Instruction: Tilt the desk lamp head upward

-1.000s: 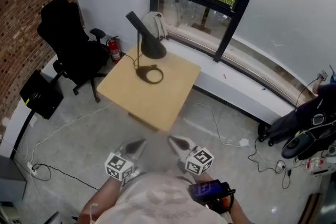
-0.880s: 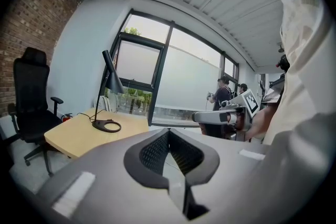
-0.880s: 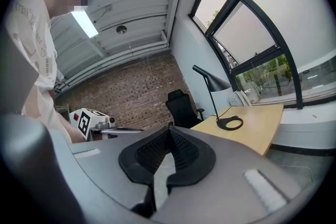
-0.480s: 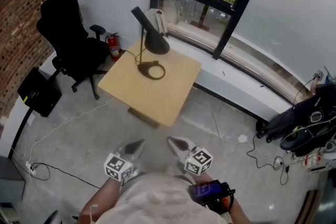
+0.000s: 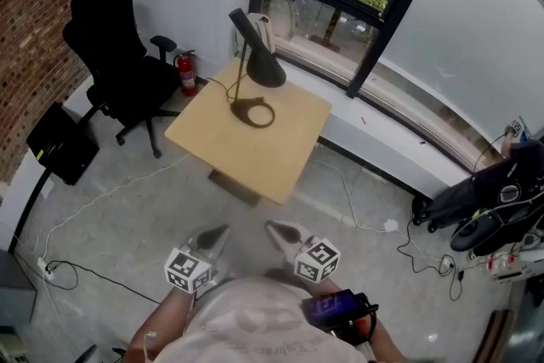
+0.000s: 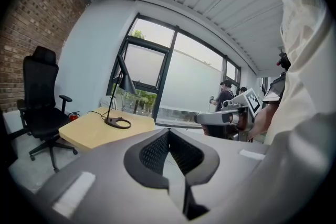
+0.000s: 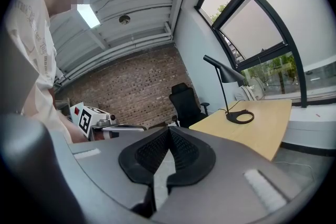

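Far corner of desk (image 5: 255,157), near window: lamp (image 5: 251,38) upright on ring base (image 5: 255,112), cone head (image 5: 267,74) pointing down.
Left gripper (image 5: 214,239), right gripper (image 5: 283,231): both fully closed, holding nothing, well apart from lamp.
Likely risks:
1) closed jaws nudge head instead of gripping it, so lamp slides or tips;
2) ring base left unbraced, so it lifts as head is levered up;
3) floor cable (image 5: 102,198) near approach path, so possible foot snag.

Bright daylight from the window (image 5: 340,4) lights sharp frames; gripper views curve, corners black.
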Action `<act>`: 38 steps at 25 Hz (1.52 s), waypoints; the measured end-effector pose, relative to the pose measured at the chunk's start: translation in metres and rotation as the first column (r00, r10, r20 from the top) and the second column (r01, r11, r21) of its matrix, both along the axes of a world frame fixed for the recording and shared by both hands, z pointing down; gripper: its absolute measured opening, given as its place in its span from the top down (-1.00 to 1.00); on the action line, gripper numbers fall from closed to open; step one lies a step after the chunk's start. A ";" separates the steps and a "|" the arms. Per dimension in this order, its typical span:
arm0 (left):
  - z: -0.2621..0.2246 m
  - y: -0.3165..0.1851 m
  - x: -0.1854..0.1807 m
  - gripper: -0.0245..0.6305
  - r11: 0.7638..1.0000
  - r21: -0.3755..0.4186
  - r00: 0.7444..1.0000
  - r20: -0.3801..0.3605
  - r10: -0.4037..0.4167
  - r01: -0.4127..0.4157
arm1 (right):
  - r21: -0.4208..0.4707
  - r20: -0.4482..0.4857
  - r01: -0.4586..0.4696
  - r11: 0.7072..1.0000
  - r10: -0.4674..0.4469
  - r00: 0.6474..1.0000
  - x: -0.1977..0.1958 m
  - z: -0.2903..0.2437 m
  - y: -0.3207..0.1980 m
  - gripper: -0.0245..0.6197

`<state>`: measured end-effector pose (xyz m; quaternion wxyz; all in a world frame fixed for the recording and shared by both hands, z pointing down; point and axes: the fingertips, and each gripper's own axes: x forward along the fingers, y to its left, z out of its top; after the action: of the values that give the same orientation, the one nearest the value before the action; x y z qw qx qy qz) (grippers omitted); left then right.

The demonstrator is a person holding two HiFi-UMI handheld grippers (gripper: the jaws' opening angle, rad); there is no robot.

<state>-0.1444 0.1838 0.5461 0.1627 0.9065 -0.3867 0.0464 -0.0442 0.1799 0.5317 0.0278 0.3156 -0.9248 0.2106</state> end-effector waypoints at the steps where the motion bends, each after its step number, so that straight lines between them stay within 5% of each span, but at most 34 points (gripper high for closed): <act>1: 0.000 0.000 -0.004 0.92 1.000 0.000 1.000 -0.002 -0.005 0.005 | -0.003 -0.003 0.002 1.000 -0.002 1.000 -0.003 0.001 -0.001 0.88; 18: 0.011 -0.019 -0.031 0.92 0.998 -0.024 0.998 0.021 -0.052 0.053 | -0.018 -0.001 -0.016 1.000 0.016 1.000 -0.004 0.010 -0.046 0.88; 38: -0.016 -0.183 0.018 0.92 0.997 0.017 0.992 0.097 -0.080 0.078 | -0.006 0.103 0.026 1.000 -0.025 0.994 0.033 0.008 -0.205 0.88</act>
<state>-0.1262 0.0005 0.5303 0.1394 0.8882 -0.4301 0.0816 -0.0112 -0.0254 0.5393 -0.0159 0.2926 -0.9281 0.2297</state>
